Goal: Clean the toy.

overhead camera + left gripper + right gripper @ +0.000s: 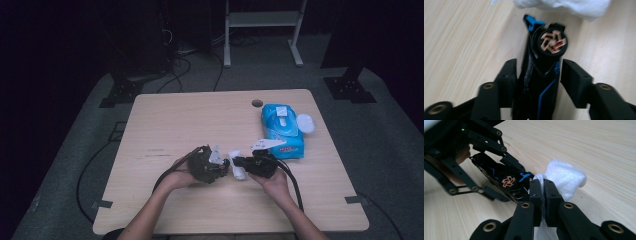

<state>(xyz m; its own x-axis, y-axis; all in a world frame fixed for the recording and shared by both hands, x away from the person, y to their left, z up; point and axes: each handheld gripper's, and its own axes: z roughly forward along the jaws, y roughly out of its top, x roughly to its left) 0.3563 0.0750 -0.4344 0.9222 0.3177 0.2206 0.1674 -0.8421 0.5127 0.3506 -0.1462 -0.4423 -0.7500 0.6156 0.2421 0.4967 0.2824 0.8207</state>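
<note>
My left gripper has a black device between its jaws, a slim body with blue wires and a round copper-wound motor at its tip; both pads lie against its sides. My right gripper is shut on a crumpled white wipe, which bulges out past the fingertips right beside the motor. In the high view the left gripper and the right gripper meet tip to tip near the table's front middle, with the wipe between them.
A blue pack of wipes lies to the right behind the grippers, its white lid flipped open. The wooden table has a cable hole near its far edge. Cables trail from both grippers toward the front.
</note>
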